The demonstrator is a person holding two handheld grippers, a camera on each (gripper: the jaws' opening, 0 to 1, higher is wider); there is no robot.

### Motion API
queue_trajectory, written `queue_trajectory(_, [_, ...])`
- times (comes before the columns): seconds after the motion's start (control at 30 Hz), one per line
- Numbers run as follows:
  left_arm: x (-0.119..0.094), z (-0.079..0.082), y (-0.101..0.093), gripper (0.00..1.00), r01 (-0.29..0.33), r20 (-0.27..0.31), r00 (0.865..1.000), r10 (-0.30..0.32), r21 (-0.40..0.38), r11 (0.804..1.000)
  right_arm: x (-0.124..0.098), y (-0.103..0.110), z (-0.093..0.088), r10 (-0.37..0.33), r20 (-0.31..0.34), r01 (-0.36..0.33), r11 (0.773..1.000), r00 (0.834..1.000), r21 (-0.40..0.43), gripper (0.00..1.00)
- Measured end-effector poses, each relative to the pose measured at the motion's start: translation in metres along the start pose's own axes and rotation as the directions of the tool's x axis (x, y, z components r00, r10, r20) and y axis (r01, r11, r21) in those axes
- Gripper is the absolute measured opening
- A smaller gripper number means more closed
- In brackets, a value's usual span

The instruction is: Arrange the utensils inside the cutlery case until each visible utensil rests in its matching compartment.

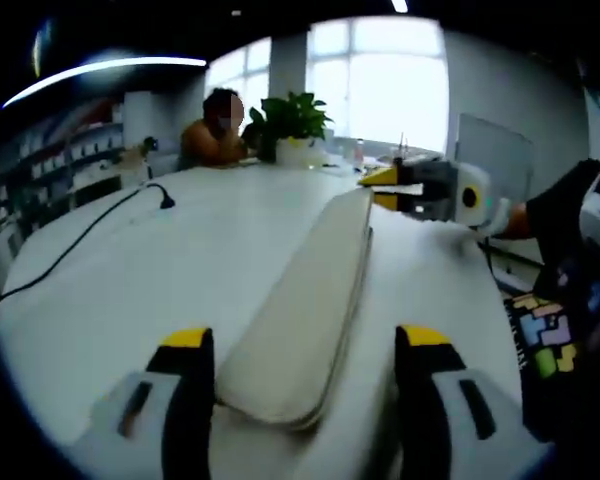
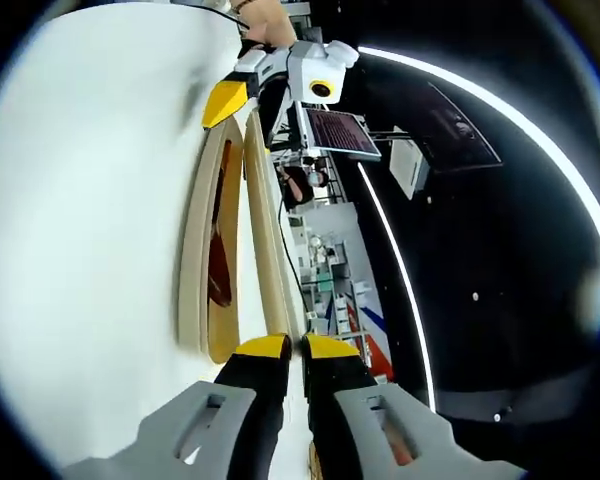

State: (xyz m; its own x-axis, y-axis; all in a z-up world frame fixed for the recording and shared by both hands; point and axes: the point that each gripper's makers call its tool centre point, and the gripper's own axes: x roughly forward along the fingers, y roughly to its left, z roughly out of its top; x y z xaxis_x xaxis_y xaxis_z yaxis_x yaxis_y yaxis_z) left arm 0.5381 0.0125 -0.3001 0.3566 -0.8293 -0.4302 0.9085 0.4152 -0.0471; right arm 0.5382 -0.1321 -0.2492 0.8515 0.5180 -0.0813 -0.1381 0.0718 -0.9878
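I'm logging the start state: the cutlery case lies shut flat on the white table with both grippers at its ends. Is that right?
Not shut. The right gripper view shows the cutlery case partly open, its lid lifted off the base and a dark reddish utensil inside. The right gripper pinches the lid's near edge. The rest holds: white table, left gripper at the other end.

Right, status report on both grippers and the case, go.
Left gripper open, jaws astride the cutlery case. Right gripper shut on the lid, case part open. Cable lies off to one side, nothing blocking.
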Motion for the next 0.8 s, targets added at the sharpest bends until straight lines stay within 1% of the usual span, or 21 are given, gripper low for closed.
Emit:
queue_trajectory(0.1, [0.002,-0.002,0.001,0.74,0.000,-0.009,1.000,0.000,-0.005,1.000,0.000,0.007,-0.001,0.034,0.010,-0.034,0.999,0.999,0.018,0.04])
queue_trajectory(0.23, [0.003,-0.004,0.004,0.75,-0.014,-0.022,1.000,0.014,-0.007,1.000,0.000,0.017,-0.001,0.069,0.024,-0.069,0.998,0.997,-0.001,0.04])
queue_trajectory(0.37, [0.003,-0.002,0.004,0.72,-0.011,-0.013,1.000,0.011,-0.013,1.000,-0.003,0.021,-0.001,0.093,0.037,-0.092,0.996,0.995,-0.015,0.04])
queue_trajectory(0.47, [0.003,-0.002,0.005,0.70,-0.014,-0.009,1.000,0.013,-0.019,1.000,-0.004,0.028,-0.001,0.127,0.037,-0.126,0.992,0.991,-0.019,0.08])
queue_trajectory(0.5, [0.003,-0.001,0.005,0.70,-0.014,-0.008,1.000,0.014,-0.021,1.000,-0.004,0.034,-0.001,0.157,0.037,-0.156,0.988,0.987,-0.011,0.09])
queue_trajectory(0.57, [0.003,-0.001,0.006,0.68,-0.014,-0.009,1.000,0.014,-0.027,1.000,-0.005,0.031,-0.004,0.157,0.036,-0.157,0.988,0.987,-0.002,0.07])
queue_trajectory(0.67, [0.002,-0.002,0.006,0.66,-0.009,-0.013,1.000,0.009,-0.028,1.000,-0.006,0.032,-0.004,0.213,0.062,-0.217,0.972,0.975,0.085,0.09])
queue_trajectory(0.73, [0.002,-0.002,0.007,0.64,-0.010,-0.008,1.000,0.009,-0.032,0.999,-0.007,0.029,-0.004,0.227,0.079,-0.236,0.961,0.971,0.146,0.12])
queue_trajectory(0.8, [0.002,-0.002,0.007,0.63,-0.011,-0.003,1.000,0.011,-0.036,0.999,-0.006,0.027,-0.009,0.247,0.083,-0.259,0.942,0.966,0.215,0.16])
